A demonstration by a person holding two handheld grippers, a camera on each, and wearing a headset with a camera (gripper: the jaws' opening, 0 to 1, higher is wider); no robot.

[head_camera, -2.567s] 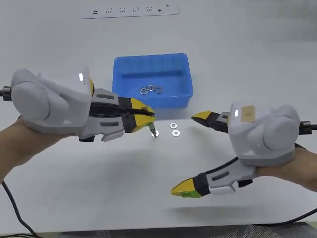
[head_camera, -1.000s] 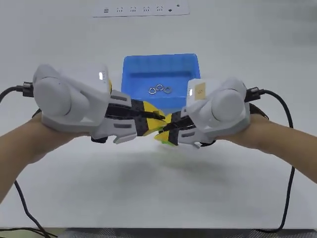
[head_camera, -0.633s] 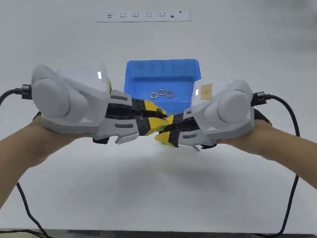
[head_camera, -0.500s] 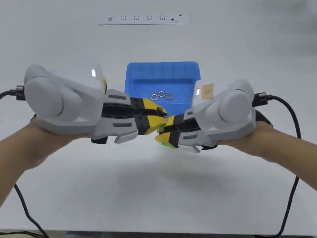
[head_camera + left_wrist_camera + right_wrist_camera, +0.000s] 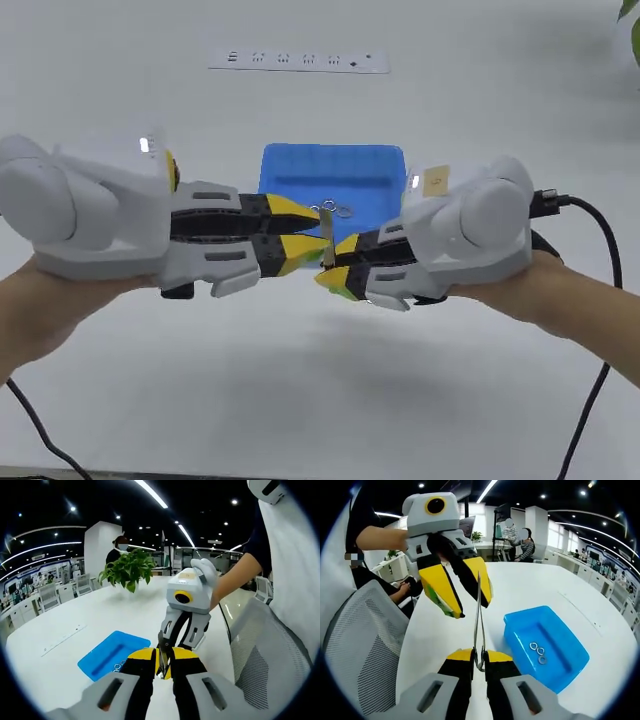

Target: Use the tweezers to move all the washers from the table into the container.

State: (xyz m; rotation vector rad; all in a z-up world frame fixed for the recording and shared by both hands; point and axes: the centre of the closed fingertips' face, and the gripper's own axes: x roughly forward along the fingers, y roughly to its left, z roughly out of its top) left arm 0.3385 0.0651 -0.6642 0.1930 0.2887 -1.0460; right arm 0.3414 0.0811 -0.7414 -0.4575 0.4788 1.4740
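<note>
Metal tweezers (image 5: 478, 620) now in right claw (image 5: 479, 655)

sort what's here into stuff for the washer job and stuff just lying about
For the job: tweezers, washers, container
Lying about: power strip, plant, chair

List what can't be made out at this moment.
Any washers on the table: head view, the left gripper and right gripper cover that spot.
The tweezers: head view, mostly hidden between the grippers' jaws.
Left gripper's hold on the tweezers: jaw gap unclear in both gripper views.
</note>
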